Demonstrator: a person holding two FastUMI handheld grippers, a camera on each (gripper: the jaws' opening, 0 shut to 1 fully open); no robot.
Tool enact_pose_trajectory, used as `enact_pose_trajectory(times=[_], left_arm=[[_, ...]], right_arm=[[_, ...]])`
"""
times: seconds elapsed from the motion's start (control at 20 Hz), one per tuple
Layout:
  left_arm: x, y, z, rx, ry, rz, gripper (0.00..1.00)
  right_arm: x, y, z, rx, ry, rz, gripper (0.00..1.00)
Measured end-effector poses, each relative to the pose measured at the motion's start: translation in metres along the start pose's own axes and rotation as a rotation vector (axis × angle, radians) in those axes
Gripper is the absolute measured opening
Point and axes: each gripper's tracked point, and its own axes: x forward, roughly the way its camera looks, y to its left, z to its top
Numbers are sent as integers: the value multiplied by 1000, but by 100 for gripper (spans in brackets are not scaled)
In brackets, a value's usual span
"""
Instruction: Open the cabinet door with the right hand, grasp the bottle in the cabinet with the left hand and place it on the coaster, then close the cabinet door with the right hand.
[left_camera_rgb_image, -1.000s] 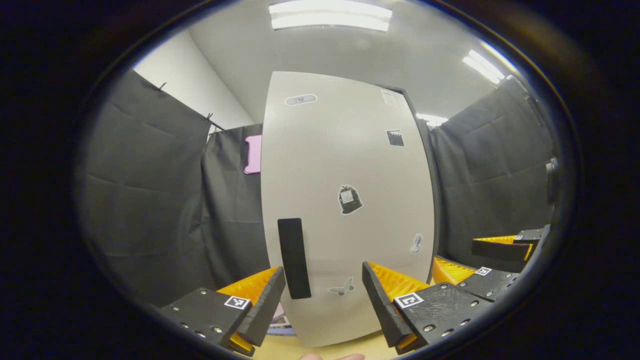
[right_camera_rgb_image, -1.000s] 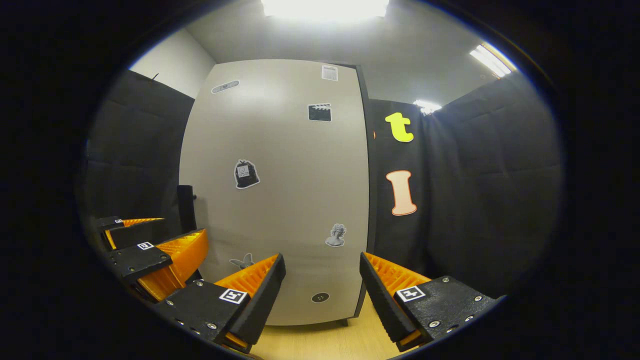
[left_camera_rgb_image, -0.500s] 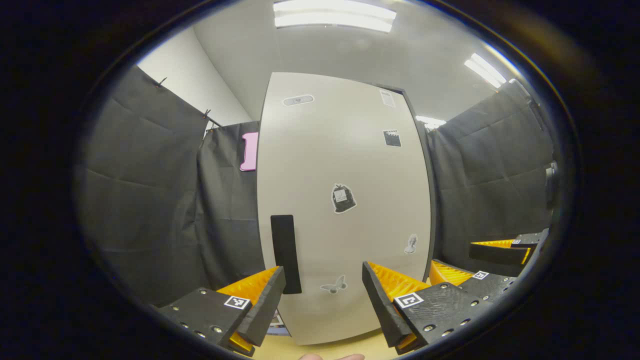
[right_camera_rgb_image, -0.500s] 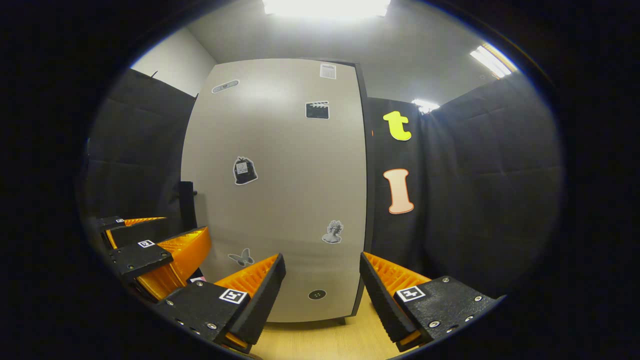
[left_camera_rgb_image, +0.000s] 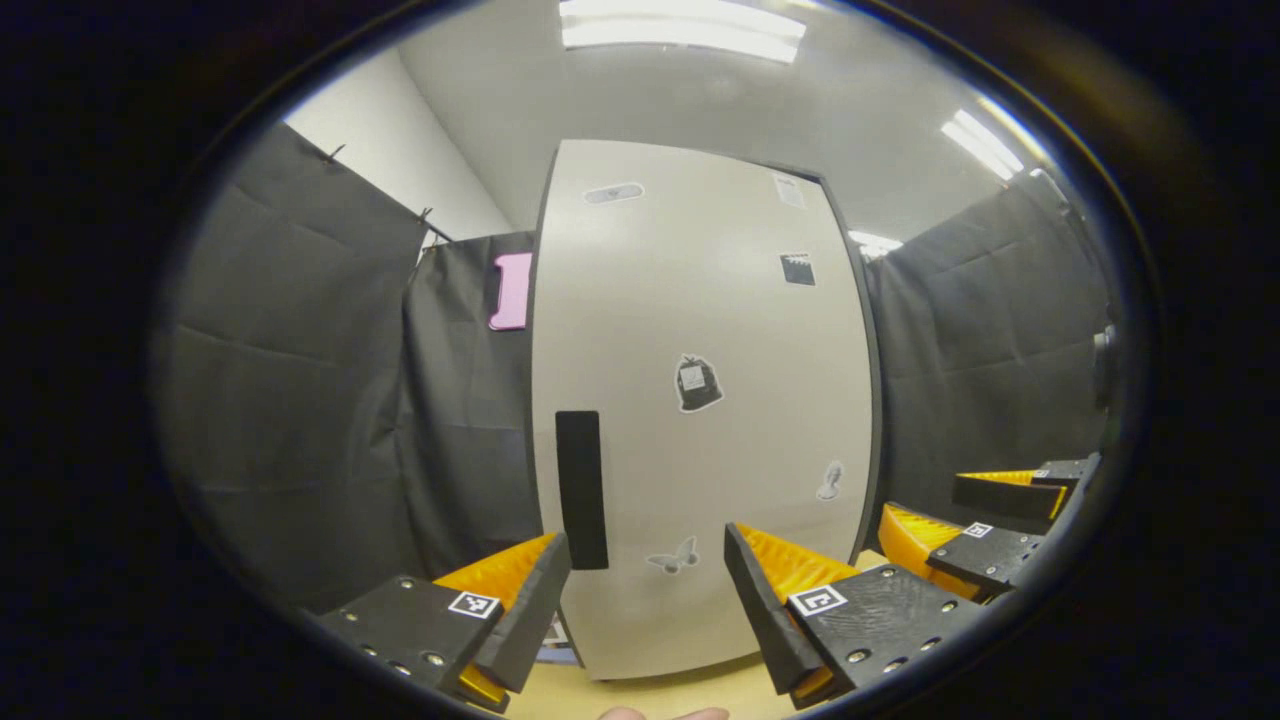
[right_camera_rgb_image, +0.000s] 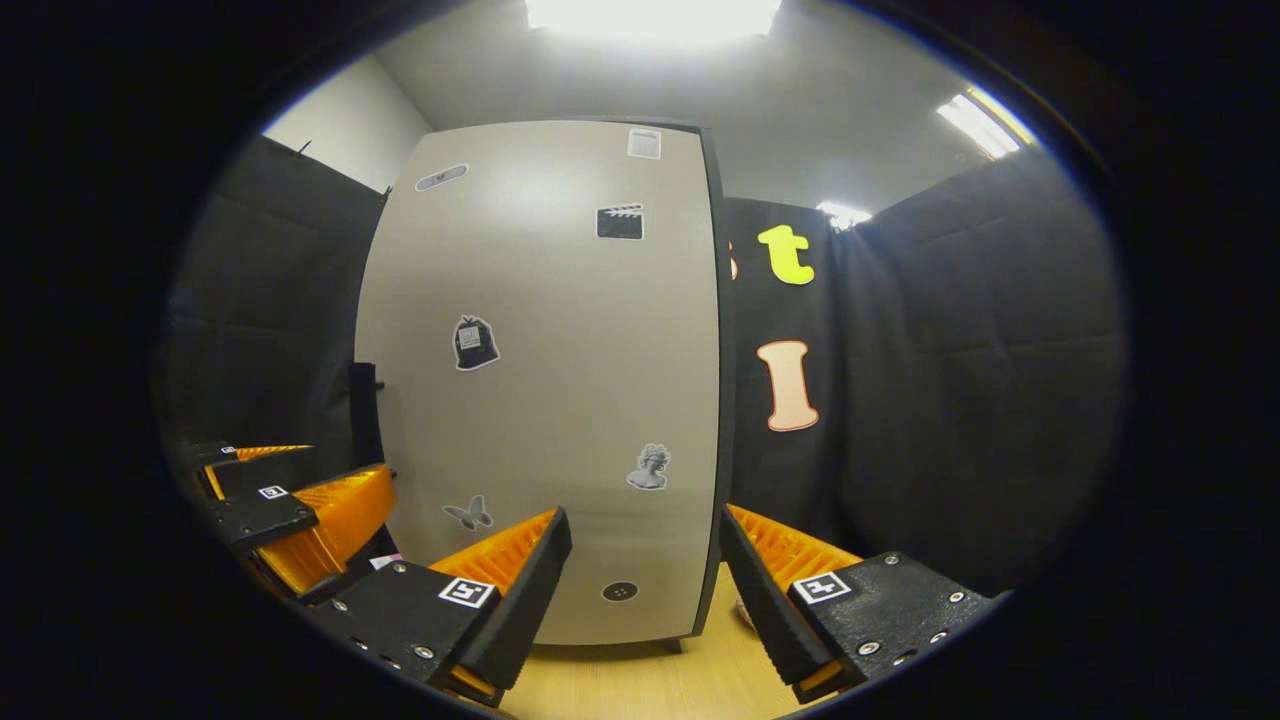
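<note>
We hold the left hand-held gripper (left_camera_rgb_image: 648, 600) level, its jaws spread wide and empty. Just to its right we hold the right hand-held gripper (right_camera_rgb_image: 645, 590) beside it, jaws likewise wide apart, gripping nothing.

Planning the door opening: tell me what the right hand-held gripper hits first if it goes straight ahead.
Most likely the closed cabinet door: the right hand-held gripper, fingers apart, points at its lower part, near the right edge. Depth is unclear.
</note>
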Motion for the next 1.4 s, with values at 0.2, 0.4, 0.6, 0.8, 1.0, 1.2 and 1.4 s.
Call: enact_pose_trajectory(times=[0.2, 0.4, 0.6, 0.8, 1.0, 1.2, 1.4], left_arm=[[-1, 2, 2, 4, 6, 3, 89], [-3, 0, 3, -4, 2, -1, 89], [0, -2, 5, -4, -3, -13, 88], [-1, -2, 6, -11, -11, -7, 85], [-5, -3, 9, -13, -19, -2, 89], [-8, 0, 11, -8, -22, 6, 88], [-9, 3, 9, -9, -16, 17, 92]], right_arm=[[4, -1, 1, -17, -8, 20, 93], [2, -1, 3, -19, -13, 16, 93], [2, -1, 3, -26, -13, 16, 93], [2, -3, 5, -25, -22, 4, 93], [1, -2, 6, -6, -28, 4, 93], [-1, 0, 17, 27, -72, 34, 93], [-1, 1, 22, 19, -97, 42, 93]])
